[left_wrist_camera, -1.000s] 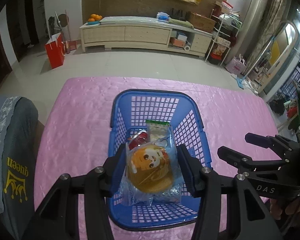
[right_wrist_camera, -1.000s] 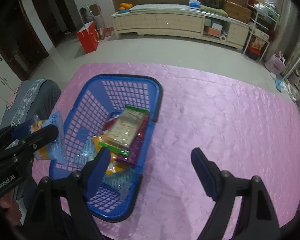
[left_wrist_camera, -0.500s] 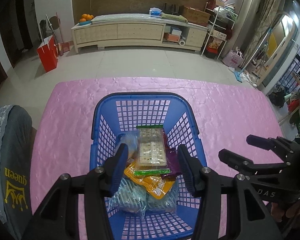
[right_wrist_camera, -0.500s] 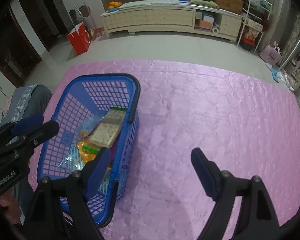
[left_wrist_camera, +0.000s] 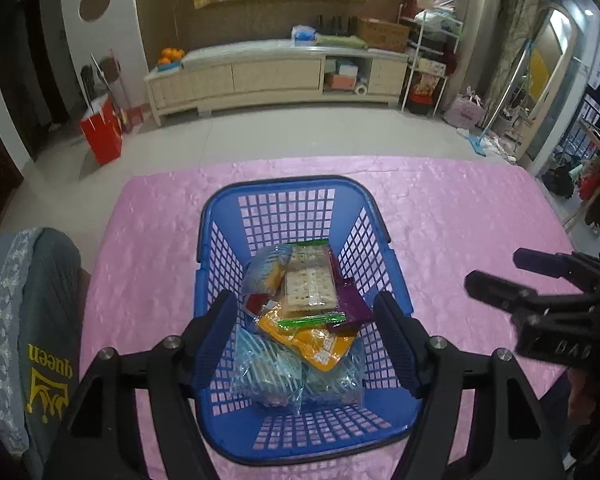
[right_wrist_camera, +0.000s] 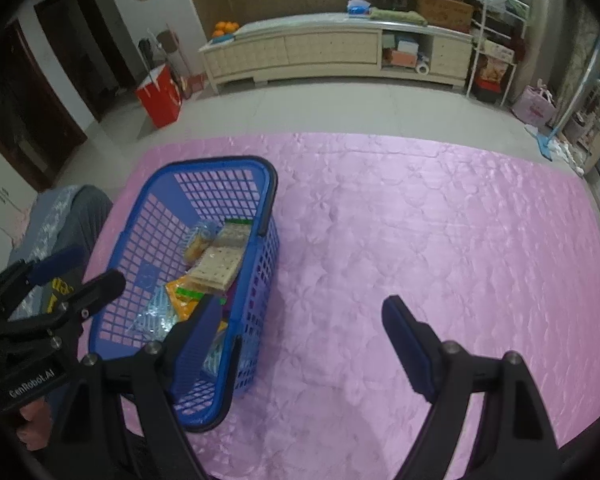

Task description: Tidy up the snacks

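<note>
A blue plastic basket [left_wrist_camera: 288, 196] stands on the pink tablecloth [left_wrist_camera: 452, 216]; it also shows in the right wrist view [right_wrist_camera: 220, 164]. Inside lie several snack packs: a cracker pack [left_wrist_camera: 310, 284], an orange pouch [left_wrist_camera: 320, 344], a purple pack [left_wrist_camera: 350, 304], a bun in a clear wrapper [left_wrist_camera: 266, 270] and clear blue-striped bags [left_wrist_camera: 264, 376]. My left gripper [left_wrist_camera: 306, 336] is open and empty above the basket's near end. My right gripper [right_wrist_camera: 300, 332] is open and empty over the cloth, right of the basket.
A chair back with a grey "queen" cover [left_wrist_camera: 32, 320] stands at the table's left edge. Beyond the table's far edge are tiled floor, a red bag [left_wrist_camera: 102, 136] and a long low cabinet [left_wrist_camera: 276, 74].
The left gripper let go of the bun pack, which now lies in the basket. It then drew back and up. The right gripper shifted a little to the right.
</note>
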